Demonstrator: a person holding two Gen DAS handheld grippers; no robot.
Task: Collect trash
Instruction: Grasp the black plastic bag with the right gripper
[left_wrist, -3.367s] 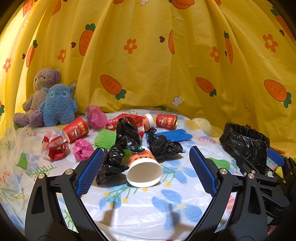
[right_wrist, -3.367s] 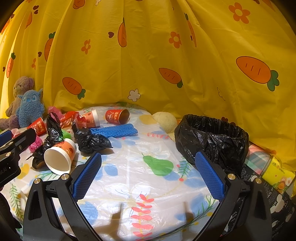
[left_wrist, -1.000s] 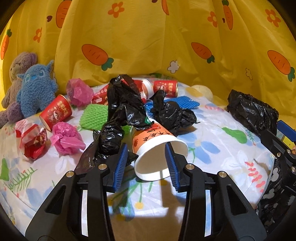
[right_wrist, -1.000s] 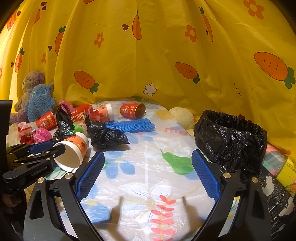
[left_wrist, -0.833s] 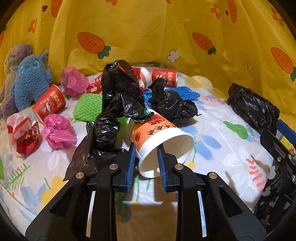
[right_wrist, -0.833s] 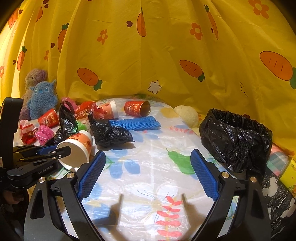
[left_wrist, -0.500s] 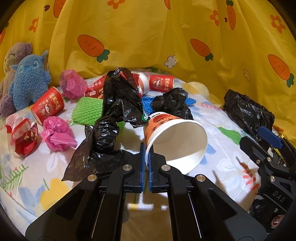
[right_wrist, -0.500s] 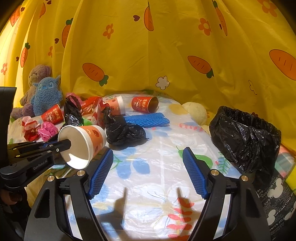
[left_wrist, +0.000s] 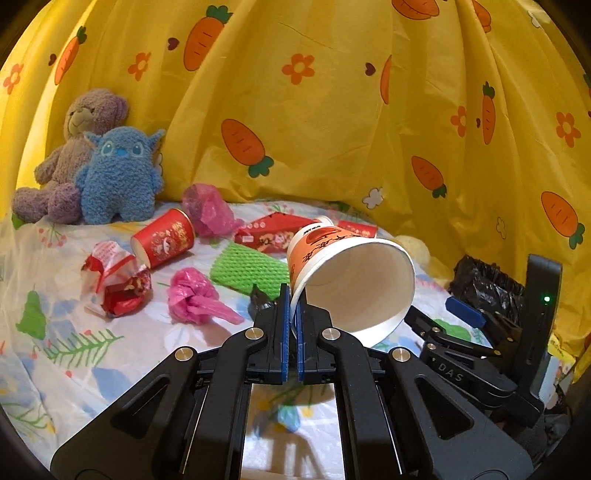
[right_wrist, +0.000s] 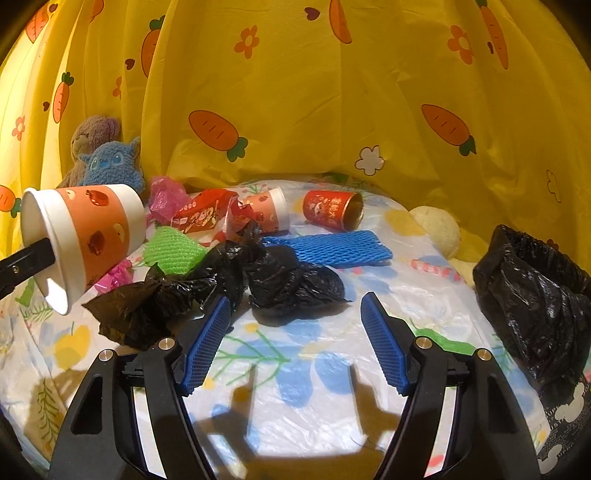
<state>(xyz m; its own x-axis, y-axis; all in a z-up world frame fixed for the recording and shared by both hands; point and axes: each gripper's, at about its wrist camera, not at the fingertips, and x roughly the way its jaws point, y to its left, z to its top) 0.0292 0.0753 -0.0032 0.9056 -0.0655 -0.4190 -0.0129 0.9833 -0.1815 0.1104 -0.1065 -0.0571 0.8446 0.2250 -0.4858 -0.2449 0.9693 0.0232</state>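
Observation:
An orange-and-white paper cup (left_wrist: 351, 273) hangs tilted above the table, mouth toward the camera. My left gripper (left_wrist: 291, 295) is shut on its rim, and the cup (right_wrist: 92, 236) shows at the left edge of the right wrist view. My right gripper (right_wrist: 295, 332) is low over the table, its jaws closing with nothing pressed between the pads. A crumpled black bag (right_wrist: 291, 280) lies just ahead of its tips, with a second black bag (right_wrist: 159, 302) by the left finger. The black-lined trash bin (right_wrist: 532, 306) stands at the right.
Red cans (left_wrist: 164, 238) (right_wrist: 332, 210), pink bag wads (left_wrist: 195, 295), a green foam net (left_wrist: 247, 269), a blue foam net (right_wrist: 332, 251), red wrappers (left_wrist: 114, 280) and another paper cup (right_wrist: 266, 210) litter the flowered tablecloth (right_wrist: 295, 406). Two plush toys (left_wrist: 114, 177) sit at the back left. A yellow curtain encloses the table.
My left gripper shut on the cup's rim and lifted the cup off the table. My right gripper moved in toward the black bags and its jaws narrowed.

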